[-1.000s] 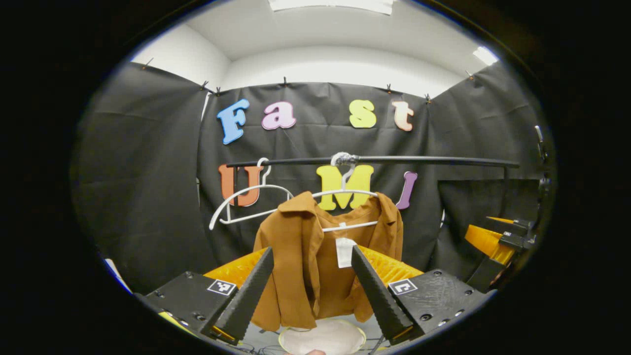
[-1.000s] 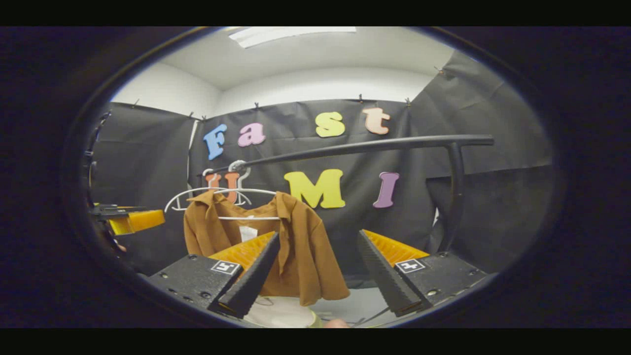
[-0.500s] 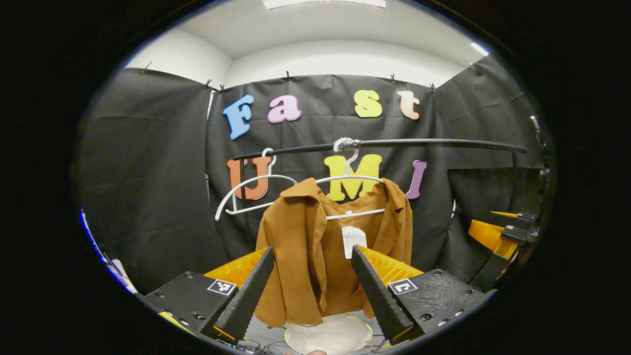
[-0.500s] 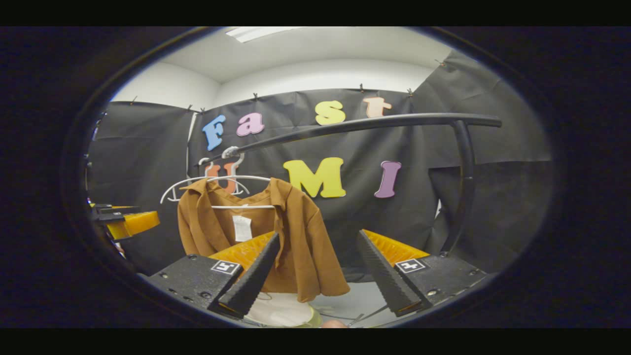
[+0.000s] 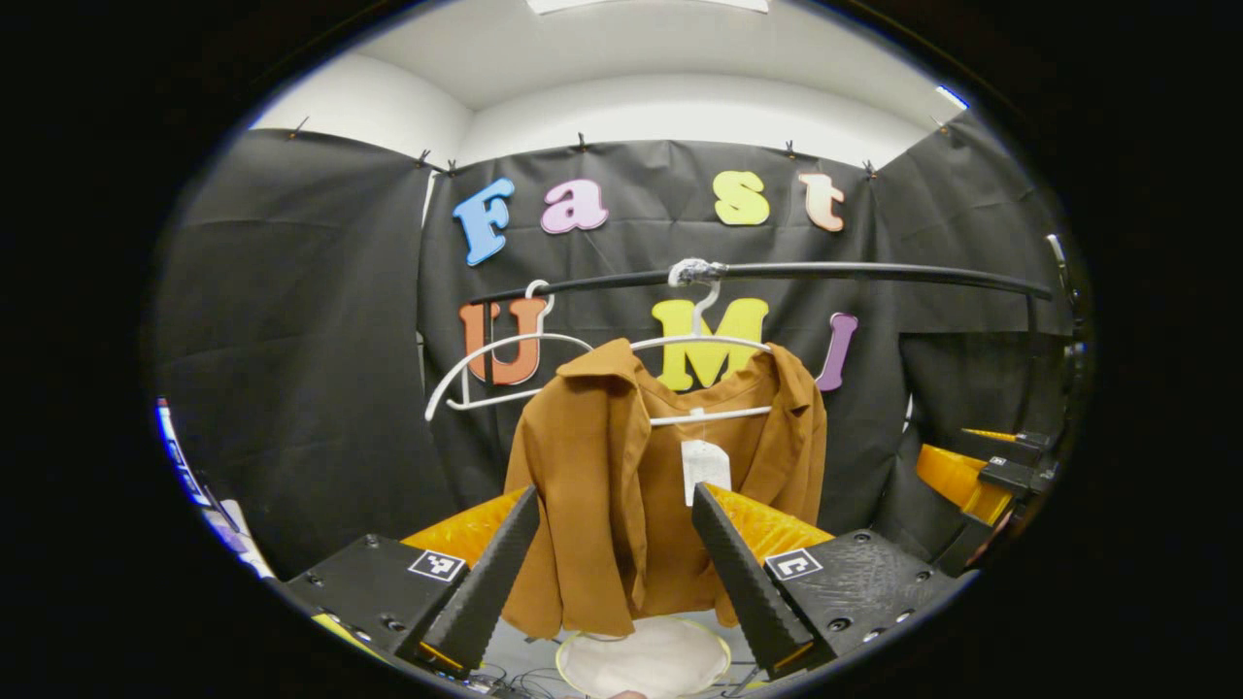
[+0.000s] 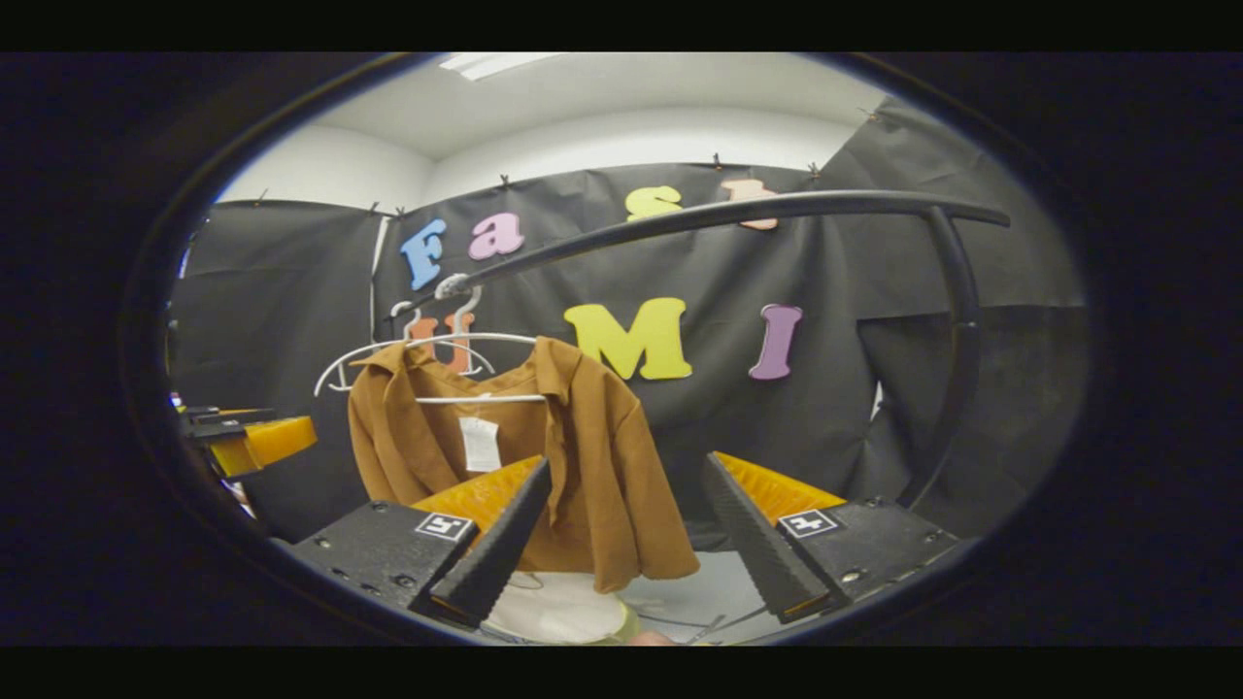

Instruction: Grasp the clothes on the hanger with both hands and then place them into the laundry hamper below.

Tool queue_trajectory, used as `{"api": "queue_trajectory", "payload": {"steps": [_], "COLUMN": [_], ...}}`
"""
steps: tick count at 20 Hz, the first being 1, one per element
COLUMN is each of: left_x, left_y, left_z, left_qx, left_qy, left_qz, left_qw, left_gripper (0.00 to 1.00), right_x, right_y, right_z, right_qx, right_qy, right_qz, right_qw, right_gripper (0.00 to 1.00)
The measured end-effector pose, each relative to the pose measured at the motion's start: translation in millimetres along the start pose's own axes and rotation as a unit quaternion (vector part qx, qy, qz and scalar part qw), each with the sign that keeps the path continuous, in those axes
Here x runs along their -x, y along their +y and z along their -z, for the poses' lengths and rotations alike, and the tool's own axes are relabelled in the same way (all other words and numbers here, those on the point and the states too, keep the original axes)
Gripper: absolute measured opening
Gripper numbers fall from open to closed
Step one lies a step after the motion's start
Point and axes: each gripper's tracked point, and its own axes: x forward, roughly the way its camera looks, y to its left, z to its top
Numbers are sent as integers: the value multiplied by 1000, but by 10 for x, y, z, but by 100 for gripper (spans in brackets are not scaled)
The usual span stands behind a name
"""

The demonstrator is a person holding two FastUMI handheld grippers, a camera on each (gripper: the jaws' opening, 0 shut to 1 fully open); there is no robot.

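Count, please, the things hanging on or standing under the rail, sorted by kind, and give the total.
Brown shirt: 1, on a hanger
White hangers: 2, one under the shirt, one bare beside it
Laundry hamper: 1, on the floor below the shirt
Hand-held grippers: 2, left hand-held gripper and right hand-held gripper, both open
Total: 6

Shirt (image 5: pixel 621 505) on hanger (image 5: pixel 699 342), hamper (image 5: pixel 643 658) below

hamper (image 5: pixel 643 660): lower rim cut off by the left gripper view's bottom edge, far rim hidden behind brown shirt (image 5: pixel 621 505) hem | shirt tag (image 5: pixel 706 464): print too small to tell | second hanger (image 5: pixel 495 374): right end hidden behind shirt collar | rail (image 6: pixel 738 218): post foot hidden behind right gripper (image 6: pixel 621 544)
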Motion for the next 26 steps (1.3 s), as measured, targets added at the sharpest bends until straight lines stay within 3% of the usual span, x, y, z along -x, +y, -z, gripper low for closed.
{"api": "queue_trajectory", "payload": {"steps": [1, 5, 10, 12, 18, 20, 24, 25, 26], "left_x": [-12, -60, -196, -343, -896, -1048, -1355, -1400, -1460], "left_y": [-15, -94, -104, -129, -70, -59, -33, -36, -17], "left_z": [37, 92, 387, 429, 570, 601, 622, 623, 628], "left_qx": [0, 3, 9, 12, 10, 18, 32, 36, 37], "left_qy": [5, -3, 25, 29, 44, 50, 57, 58, 61], "left_qz": [-3, -14, -39, -28, 6, 19, 36, 39, 39], "left_qw": [1000, 1000, 999, 999, 999, 998, 997, 997, 997], "left_gripper": [97, 100, 96, 96, 100, 92, 97, 92, 96], "right_x": [-27, -199, -463, -605, -1071, -1220, -1482, -1559, -1641], "right_y": [13, 41, 53, 51, 236, 414, 625, 635, 615], "right_z": [24, 162, 631, 671, 718, 705, 696, 683, 671], "right_qx": [0, -4, -6, -7, -19, -28, -42, -42, -41], "right_qy": [1, 7, 76, 87, 100, 104, 100, 98, 97], "right_qz": [-5, -33, -53, -50, -29, -43, -50, -48, -40], "right_qw": [1000, 999, 996, 995, 994, 993, 993, 993, 994], "right_gripper": [97, 97, 97, 100, 96, 97, 97, 96, 96]}}
